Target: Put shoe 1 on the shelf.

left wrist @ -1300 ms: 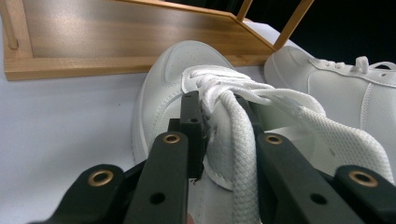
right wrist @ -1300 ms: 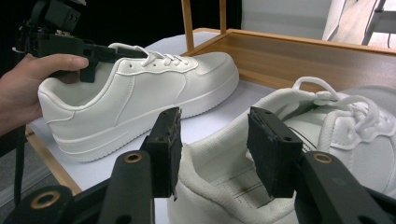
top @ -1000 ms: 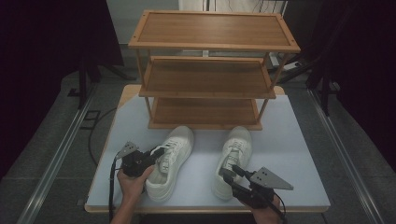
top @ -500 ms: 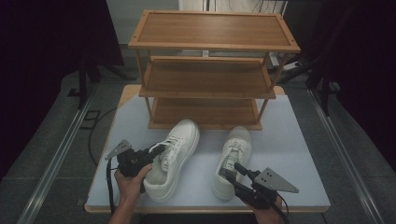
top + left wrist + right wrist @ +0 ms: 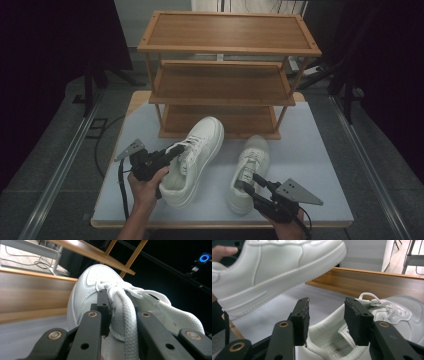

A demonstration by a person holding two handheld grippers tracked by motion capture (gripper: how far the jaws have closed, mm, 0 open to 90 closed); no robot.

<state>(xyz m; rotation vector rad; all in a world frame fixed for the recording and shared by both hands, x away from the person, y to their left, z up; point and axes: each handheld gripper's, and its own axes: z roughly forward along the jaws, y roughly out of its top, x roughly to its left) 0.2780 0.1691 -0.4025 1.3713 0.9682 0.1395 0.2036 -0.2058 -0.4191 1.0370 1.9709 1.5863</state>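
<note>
Left gripper [image 5: 176, 150] pinches only the laces of the lifted shoe [image 5: 192, 162], so it could swing or slip. Right gripper [image 5: 250, 182] sits spread at the other shoe [image 5: 248, 172], near the table's [image 5: 325, 165] front edge.

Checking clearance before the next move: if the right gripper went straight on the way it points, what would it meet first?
Probably the right shoe: the right gripper already straddles its heel collar, jaws open.
</note>
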